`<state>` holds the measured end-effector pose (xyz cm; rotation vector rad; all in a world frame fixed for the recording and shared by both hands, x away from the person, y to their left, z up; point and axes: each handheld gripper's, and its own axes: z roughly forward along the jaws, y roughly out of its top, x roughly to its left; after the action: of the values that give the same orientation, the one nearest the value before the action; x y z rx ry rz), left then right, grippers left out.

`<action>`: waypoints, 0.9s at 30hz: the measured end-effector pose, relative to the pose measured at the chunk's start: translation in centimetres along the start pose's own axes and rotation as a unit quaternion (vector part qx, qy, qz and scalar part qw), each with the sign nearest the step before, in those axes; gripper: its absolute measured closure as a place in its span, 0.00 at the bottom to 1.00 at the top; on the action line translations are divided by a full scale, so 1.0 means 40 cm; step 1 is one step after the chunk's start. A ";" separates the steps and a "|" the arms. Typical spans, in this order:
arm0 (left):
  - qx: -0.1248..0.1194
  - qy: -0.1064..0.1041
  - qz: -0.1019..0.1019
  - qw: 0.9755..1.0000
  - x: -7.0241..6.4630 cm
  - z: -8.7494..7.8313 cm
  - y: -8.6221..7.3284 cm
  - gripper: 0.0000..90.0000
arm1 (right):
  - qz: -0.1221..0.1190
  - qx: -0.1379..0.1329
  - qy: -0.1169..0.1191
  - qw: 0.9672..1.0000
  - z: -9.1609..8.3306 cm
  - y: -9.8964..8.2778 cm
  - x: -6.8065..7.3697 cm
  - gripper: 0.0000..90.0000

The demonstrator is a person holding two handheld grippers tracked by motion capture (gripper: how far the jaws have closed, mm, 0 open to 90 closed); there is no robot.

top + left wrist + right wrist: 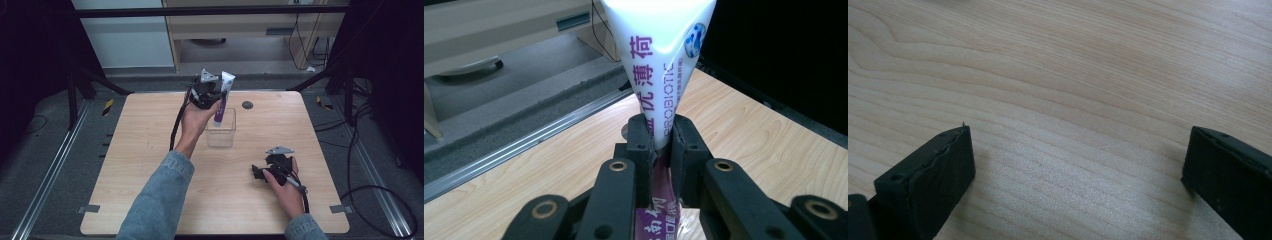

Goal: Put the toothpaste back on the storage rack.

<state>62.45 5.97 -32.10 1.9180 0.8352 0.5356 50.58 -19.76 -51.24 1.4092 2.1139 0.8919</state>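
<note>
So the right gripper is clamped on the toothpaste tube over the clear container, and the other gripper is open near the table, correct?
Not quite: the left gripper is clamped on the toothpaste tube, as the left gripper view shows. The tube is over the clear container, and the right gripper is open near the table.

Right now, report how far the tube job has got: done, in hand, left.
Done: the left gripper has the toothpaste tube clamped between its jaws, lifted upright. In hand: the tube's lower end hangs at or inside the clear container; which, I cannot tell. Left, if it belongs inside: lower and release. The right gripper rests open over the bare table, holding nothing.
</note>
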 end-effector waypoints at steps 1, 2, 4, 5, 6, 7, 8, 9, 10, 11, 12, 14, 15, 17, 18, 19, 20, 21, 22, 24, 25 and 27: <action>-0.001 -0.001 0.000 1.000 0.001 0.001 -0.001 0.89 | 0.001 0.000 0.000 1.000 0.000 0.000 0.000 0.01; -0.001 -0.001 0.000 1.000 0.001 0.001 -0.001 0.89 | 0.001 0.000 0.000 1.000 0.000 0.000 0.000 0.01; -0.002 0.002 -0.003 1.000 0.003 0.002 -0.004 0.89 | 0.000 0.000 0.000 1.000 0.000 0.000 0.000 0.01; -0.004 -0.001 -0.006 1.000 0.005 0.005 -0.007 0.89 | 0.000 0.000 0.000 1.000 0.000 0.000 0.000 0.01; -0.004 -0.001 -0.006 1.000 0.005 0.005 -0.007 0.89 | 0.000 0.000 0.000 1.000 0.000 0.000 0.000 0.01; -0.005 -0.001 -0.008 1.000 0.006 0.007 -0.013 0.89 | 0.002 0.001 0.002 1.000 -0.001 0.000 0.001 0.01; -0.005 -0.001 -0.008 1.000 0.006 0.007 -0.013 0.89 | 0.003 0.000 0.001 1.000 -0.001 0.000 0.001 0.01; -0.003 -0.001 -0.005 1.000 0.006 0.009 -0.019 0.89 | 0.002 0.001 0.002 1.000 -0.001 0.000 0.001 0.01; -0.003 -0.001 -0.005 1.000 0.006 0.009 -0.019 0.89 | 0.002 0.001 0.002 1.000 -0.001 0.000 0.001 0.01; -0.001 0.000 -0.004 1.000 0.006 0.012 -0.023 0.89 | 0.004 0.000 0.001 1.000 -0.001 0.000 0.001 0.01; 0.000 0.003 -0.002 1.000 0.006 0.013 -0.025 0.89 | 0.002 0.001 0.002 1.000 -0.001 0.000 0.000 0.01; 0.004 0.003 0.004 1.000 0.006 0.019 -0.031 0.89 | 0.004 0.000 0.002 1.000 -0.001 0.000 0.001 0.01; 0.008 0.006 0.006 1.000 0.008 0.023 -0.037 0.89 | 0.003 0.000 0.001 1.000 -0.001 0.001 0.001 0.01; 0.008 0.006 0.002 1.000 0.012 0.024 -0.041 0.89 | 0.003 0.000 0.002 1.000 -0.001 0.000 0.001 0.01; 0.007 0.006 -0.001 1.000 0.014 0.025 -0.044 0.89 | 0.004 0.000 0.002 1.000 -0.001 0.001 0.001 0.01; 0.009 0.009 -0.002 1.000 0.015 0.025 -0.047 0.89 | 0.003 0.000 0.002 1.000 -0.001 0.001 0.001 0.01; 0.011 0.011 -0.002 1.000 0.015 0.026 -0.051 0.89 | 0.004 0.000 0.002 1.000 -0.001 0.001 0.001 0.01; 0.014 0.012 0.000 1.000 0.015 0.030 -0.056 0.89 | 0.003 0.000 0.002 1.000 -0.001 0.000 0.001 0.01; 0.017 0.012 0.002 1.000 0.016 0.031 -0.060 0.89 | 0.003 -0.001 0.002 1.000 0.000 0.000 0.001 0.01; 0.015 0.011 -0.001 1.000 0.016 0.033 -0.066 0.89 | 0.002 -0.001 0.002 1.000 0.000 0.000 0.000 0.01; 0.016 0.009 0.000 1.000 0.016 0.035 -0.069 0.89 | 0.003 -0.001 0.002 1.000 0.000 0.000 0.001 0.01; 0.013 0.009 0.000 1.000 0.015 0.038 -0.073 0.89 | 0.002 -0.001 0.002 1.000 0.000 0.000 0.000 0.01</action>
<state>62.91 6.46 -35.40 1.9388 0.8568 0.5442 50.58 -19.75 -51.22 1.4130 2.1125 0.8984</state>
